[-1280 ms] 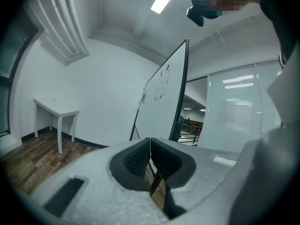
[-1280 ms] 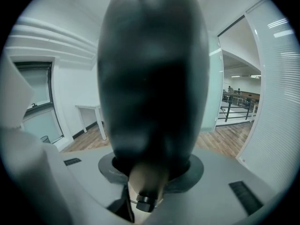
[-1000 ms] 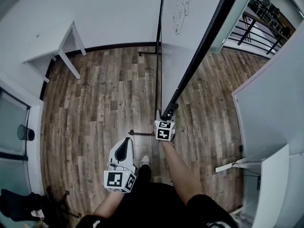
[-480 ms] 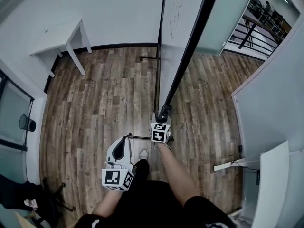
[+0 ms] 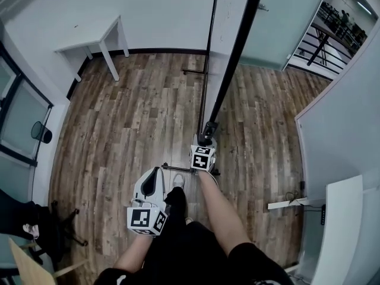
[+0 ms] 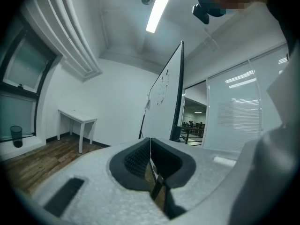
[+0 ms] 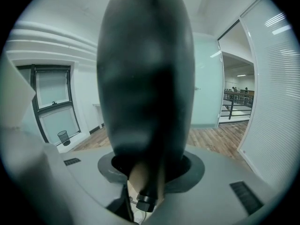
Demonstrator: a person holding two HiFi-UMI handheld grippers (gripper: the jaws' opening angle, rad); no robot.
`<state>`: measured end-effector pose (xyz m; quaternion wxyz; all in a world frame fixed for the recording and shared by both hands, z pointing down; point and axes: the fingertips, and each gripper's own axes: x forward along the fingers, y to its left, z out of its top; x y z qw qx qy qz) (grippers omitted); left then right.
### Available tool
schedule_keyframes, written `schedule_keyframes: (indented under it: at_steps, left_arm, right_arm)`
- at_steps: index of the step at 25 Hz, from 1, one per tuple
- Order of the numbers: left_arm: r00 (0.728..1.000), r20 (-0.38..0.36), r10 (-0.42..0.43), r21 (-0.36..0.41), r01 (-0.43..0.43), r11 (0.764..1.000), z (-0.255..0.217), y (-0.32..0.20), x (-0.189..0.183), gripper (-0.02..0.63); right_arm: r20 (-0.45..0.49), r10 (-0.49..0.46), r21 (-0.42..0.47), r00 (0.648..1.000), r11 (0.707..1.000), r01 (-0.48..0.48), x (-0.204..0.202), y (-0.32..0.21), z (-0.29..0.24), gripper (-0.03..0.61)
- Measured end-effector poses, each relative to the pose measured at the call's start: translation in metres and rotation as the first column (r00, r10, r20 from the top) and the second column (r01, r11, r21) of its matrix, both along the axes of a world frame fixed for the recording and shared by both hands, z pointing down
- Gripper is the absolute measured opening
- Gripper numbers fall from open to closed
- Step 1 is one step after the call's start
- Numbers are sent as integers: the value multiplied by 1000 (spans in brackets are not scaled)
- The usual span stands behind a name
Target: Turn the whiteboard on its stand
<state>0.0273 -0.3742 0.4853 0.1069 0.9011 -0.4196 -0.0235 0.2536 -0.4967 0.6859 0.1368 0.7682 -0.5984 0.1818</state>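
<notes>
- whiteboard (image 5: 228, 22) stands upright on the wood floor (image 5: 130, 117), straight ahead of the person and nearly edge-on in the head view. White table (image 5: 95, 37) is well apart, far left by the wall.
- Its dark frame edge (image 5: 232, 58) runs down the picture to the right gripper (image 5: 207, 134). Thin dark bars of the stand (image 5: 175, 167) lie on the floor just beside the person's feet.
- right gripper is pinching the frame edge. In the right gripper view the dark frame (image 7: 145, 78) fills the gap, jaws partly apart around it.
- left gripper (image 5: 155, 180) is low by the person's leg, apart from board and stand. Its pads (image 6: 136, 159) are pressed together with nothing between them.
- Handling, judged:
  - Big stiff panel, likely fairly heavy, tall over a thin stand, so it may tip.
  - Won't bend, but should carry momentum once moving, so it needs a slow, steady push.
  - Frame looks smooth and hard, so a two-jaw pinch could slip along it.
- Where to hold, judged:
  - The outer side edge, as the right gripper has it, gives the most leverage.
  - The free left gripper could take the same edge or steady the stand.
  - Stay off the writing face, which has nothing to pinch.
- Risk: the stand's feet dragging or catching on the floor, or the board swinging towards the person.
</notes>
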Motion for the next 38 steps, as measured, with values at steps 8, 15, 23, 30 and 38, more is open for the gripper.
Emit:
schedule_keyframes:
  at_steps: [8, 15, 23, 30, 38]
  left_arm:
    - [999, 26, -25, -10, 25, 1000, -7, 58, -27, 18]
    - [999, 38, -14, -10, 14, 1000, -15, 86, -36, 18]
    - [999, 35, 10, 9, -10, 1000, -12, 119, -52, 18]
    - [1000, -1, 20, 17, -20, 1000, -16, 158, -84, 18]
    - [998, -14, 57, -1, -57, 998, -19, 212, -132, 18]
  right_arm:
    - [-7, -29, 16, 1000, 999, 29, -25, 57, 5, 146]
    - [7, -37, -7, 999, 999, 37, -42, 101, 6, 147]
    - [-2, -44, 13, 999, 999, 44, -61, 160, 11, 147]
    - [-9, -56, 18, 998, 998, 56, -77, 207, 14, 147]
    - [-33, -55, -20, 998, 998, 55, -103, 261, 8, 146]
